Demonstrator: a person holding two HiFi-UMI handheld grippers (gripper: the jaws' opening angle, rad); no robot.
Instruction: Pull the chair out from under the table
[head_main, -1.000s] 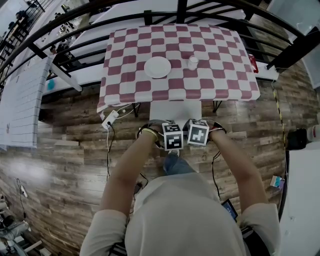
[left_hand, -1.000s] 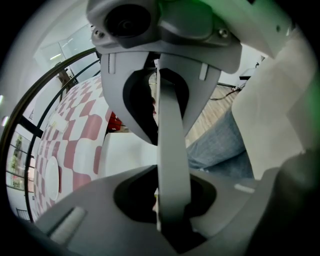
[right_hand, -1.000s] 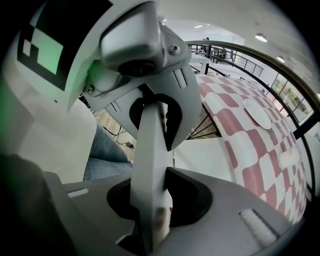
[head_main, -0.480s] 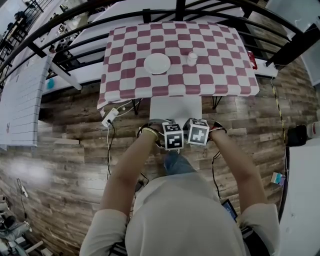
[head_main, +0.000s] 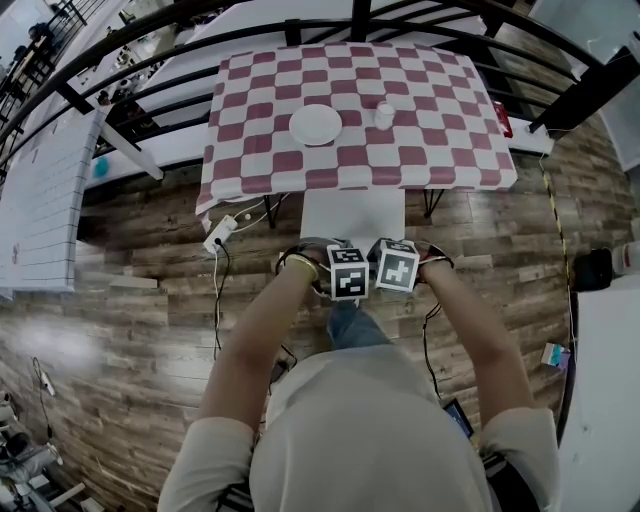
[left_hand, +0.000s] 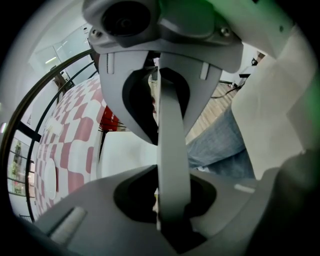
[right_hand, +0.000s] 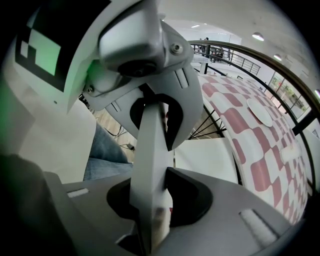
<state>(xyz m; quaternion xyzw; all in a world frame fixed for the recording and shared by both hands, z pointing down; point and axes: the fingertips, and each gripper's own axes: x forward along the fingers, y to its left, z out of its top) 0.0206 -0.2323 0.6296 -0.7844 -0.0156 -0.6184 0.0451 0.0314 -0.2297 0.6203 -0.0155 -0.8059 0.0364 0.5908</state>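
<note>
Left gripper (left_hand: 170, 200): narrow, clamped on the top edge of the chair back (left_hand: 172, 130). I saw the grey edge pinched between its jaws with no gap.
Right gripper (right_hand: 150, 200): also narrow and clamped on that same top edge, just beside the left one.
Why held so: both pointed steeply down onto the back. I judged the top edge was the only part within reach, and that two grips side by side kept the chair from swinging.
Chair (head_main: 352, 212): the white seat showed partly out past the near edge of the table (head_main: 450, 165), with its far end under the cloth. I judged the pull was partway done.
Tabletop: a plate (head_main: 315, 125) and a cup (head_main: 385, 117) sat apart from each other, well back from the near edge. I judged them safe unless the chair knocked a table leg.
Edge: the cloth hem hung over the seat's far end. I couldn't tell whether it touched.
Open room: bare wood floor (head_main: 150, 300) lay to both sides. The person's leg (head_main: 345, 325) stood just behind the chair back, so I judged they had to step back to keep pulling.
Hazard: a power strip (head_main: 220, 238) and its cable lay on the floor left of the chair. I judged that drifting left could snag them.
</note>
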